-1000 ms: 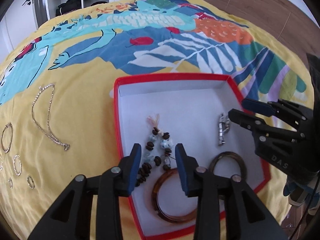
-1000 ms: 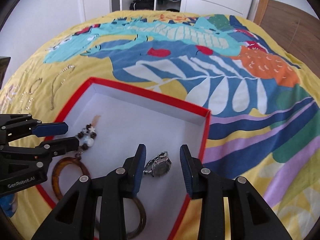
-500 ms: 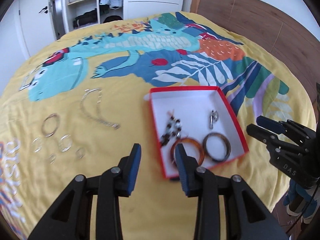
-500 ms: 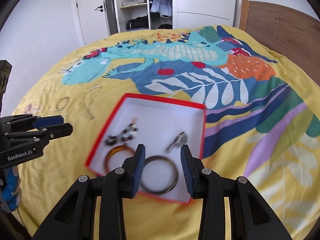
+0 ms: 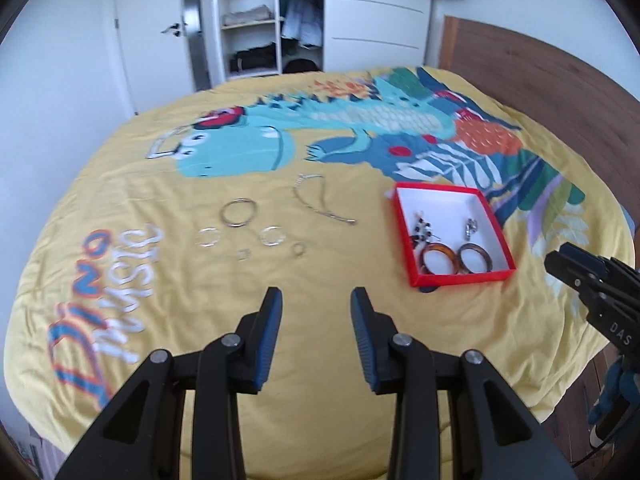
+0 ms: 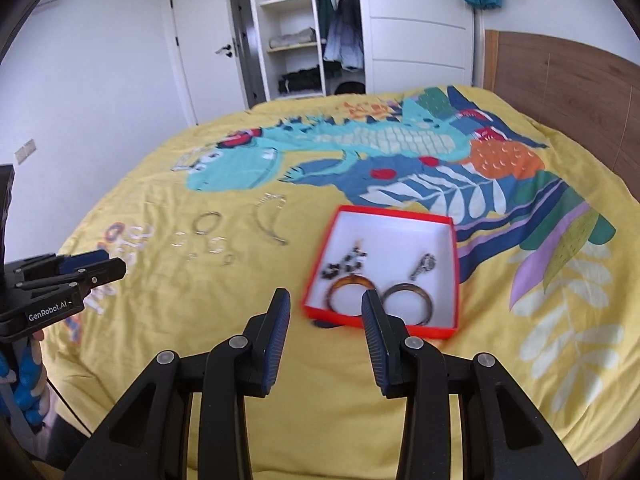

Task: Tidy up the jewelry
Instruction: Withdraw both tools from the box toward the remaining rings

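Observation:
A red box (image 5: 464,278) (image 6: 454,264) with a white inside lies on the yellow bedspread. It holds a beaded bracelet (image 5: 421,232) (image 6: 347,262), an amber bangle (image 5: 438,262) (image 6: 348,289), a dark bangle (image 5: 475,258) (image 6: 408,298) and a watch (image 5: 471,227) (image 6: 424,266). Left of the box, a thin chain (image 5: 316,200) (image 6: 272,218) and several silver rings (image 5: 238,212) (image 6: 207,223) lie loose on the cover. My left gripper (image 5: 316,312) is open and empty, high above the bare cover. My right gripper (image 6: 323,314) is open and empty too, above the box's near left corner.
The bed has a wooden headboard (image 5: 540,76) (image 6: 560,88) on the right. An open white wardrobe (image 5: 260,20) (image 6: 304,28) and a door (image 6: 204,48) stand beyond the far edge. The cover's near edge drops to the floor (image 5: 576,408).
Both grippers have pulled back and up from just over the box to well above the bed. The box and the loose jewellery now look small. Nothing was picked up.

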`<action>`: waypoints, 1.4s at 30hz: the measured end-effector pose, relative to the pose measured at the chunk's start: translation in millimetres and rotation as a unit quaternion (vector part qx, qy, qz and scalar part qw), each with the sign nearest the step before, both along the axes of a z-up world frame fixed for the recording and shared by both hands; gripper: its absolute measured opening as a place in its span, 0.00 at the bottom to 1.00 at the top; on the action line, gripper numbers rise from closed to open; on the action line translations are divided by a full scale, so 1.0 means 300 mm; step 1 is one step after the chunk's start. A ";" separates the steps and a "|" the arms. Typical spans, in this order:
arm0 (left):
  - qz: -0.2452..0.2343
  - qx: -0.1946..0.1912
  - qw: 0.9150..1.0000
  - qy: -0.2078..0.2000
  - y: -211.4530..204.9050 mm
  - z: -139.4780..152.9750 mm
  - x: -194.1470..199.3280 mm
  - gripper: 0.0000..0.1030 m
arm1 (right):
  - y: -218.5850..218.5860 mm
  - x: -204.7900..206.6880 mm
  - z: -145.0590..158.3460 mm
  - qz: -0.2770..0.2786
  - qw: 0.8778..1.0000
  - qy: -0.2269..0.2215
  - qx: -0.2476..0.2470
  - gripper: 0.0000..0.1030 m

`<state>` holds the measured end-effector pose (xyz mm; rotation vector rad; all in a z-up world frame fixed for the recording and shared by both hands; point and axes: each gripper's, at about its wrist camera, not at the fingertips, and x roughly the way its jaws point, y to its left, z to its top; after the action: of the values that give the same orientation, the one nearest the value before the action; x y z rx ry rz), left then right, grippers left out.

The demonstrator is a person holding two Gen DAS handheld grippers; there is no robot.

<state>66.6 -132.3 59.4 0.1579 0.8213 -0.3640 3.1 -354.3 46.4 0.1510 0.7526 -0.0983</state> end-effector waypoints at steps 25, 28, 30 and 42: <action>0.109 -0.020 0.989 -0.094 0.401 0.102 -0.200 0.33 | 0.495 -0.078 0.085 0.063 0.996 -0.054 -0.023 0.54; 0.112 -0.017 0.989 -0.098 0.399 0.094 -0.188 0.33 | 0.497 -0.053 0.064 0.062 0.996 -0.055 -0.014 0.54; 0.114 -0.014 0.989 -0.097 0.398 0.085 -0.175 0.33 | 0.500 -0.038 0.050 0.062 0.997 -0.053 -0.014 0.54; 0.125 0.005 0.990 -0.059 0.381 -0.032 -0.033 0.33 | 0.508 0.084 -0.077 0.081 0.996 -0.028 -0.003 0.50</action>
<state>56.8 -17.9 49.7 0.0825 0.7168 -0.1133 28.3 -201.8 23.4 0.0861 0.7061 0.0584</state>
